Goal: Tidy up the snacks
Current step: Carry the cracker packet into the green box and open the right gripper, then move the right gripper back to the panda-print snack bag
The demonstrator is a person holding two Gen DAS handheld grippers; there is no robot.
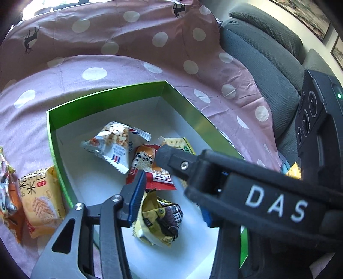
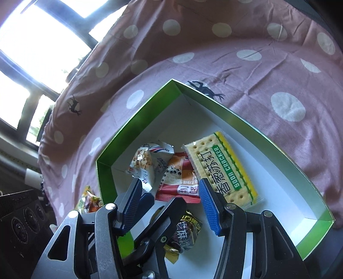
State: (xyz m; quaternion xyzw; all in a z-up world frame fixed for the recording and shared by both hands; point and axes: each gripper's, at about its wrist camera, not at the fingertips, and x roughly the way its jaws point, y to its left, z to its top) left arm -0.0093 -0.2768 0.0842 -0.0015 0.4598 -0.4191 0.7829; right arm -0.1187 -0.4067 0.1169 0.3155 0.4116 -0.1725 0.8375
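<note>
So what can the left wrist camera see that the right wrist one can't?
Only the left wrist view shows the grey sofa, a framed picture on the wall, and a yellow biscuit packet lying outside the box.

Only the right wrist view shows the bright window and the soda cracker packet's full label.

Both show the green box on the pink dotted cloth, holding the popcorn packet and the red packet.

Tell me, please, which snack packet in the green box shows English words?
The soda cracker packet, with green and yellow stripe along one edge, reads "SODA CRACKER". The other packets in the green box show no English.
</note>
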